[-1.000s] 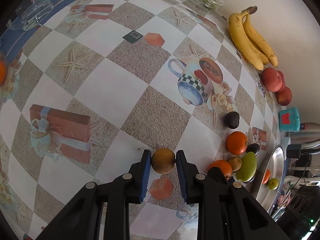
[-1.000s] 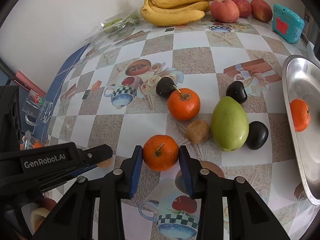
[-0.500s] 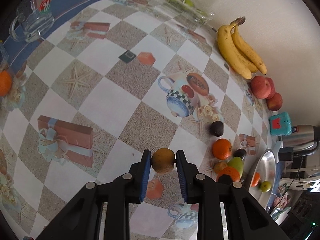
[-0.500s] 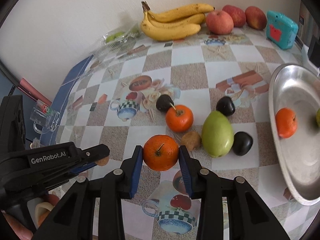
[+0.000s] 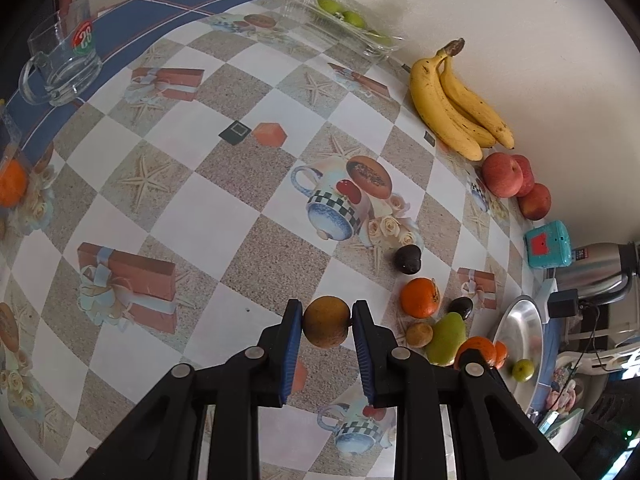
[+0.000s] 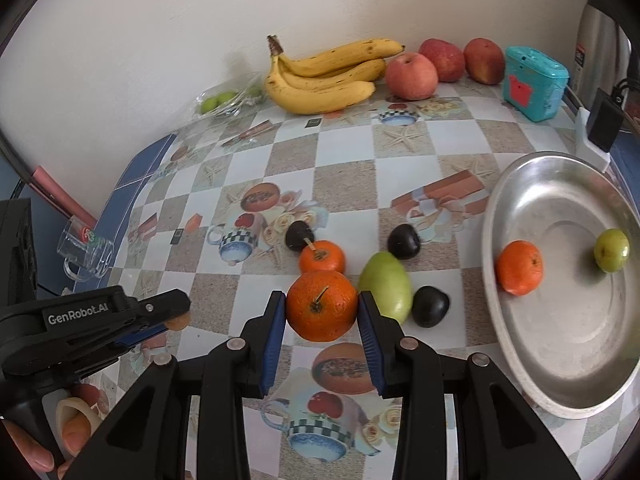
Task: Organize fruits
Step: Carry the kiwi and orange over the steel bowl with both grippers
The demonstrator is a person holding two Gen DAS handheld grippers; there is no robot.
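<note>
Left wrist view: left tool is clamped on a small brownish-yellow round fruit, held clear above the checkered worktop. To the right below lie a dark plum, an orange, a small brown fruit and a green mango. Bananas and red apples line the far wall. A glass mug stands far left.

Right wrist view: right tool grips a stemmed orange, pads pressed on both its sides, above the worktop. Just behind it sit a second orange, the mango and two dark plums. The steel tray at right holds an orange and a small green fruit. The left tool shows at the near left edge.
</note>
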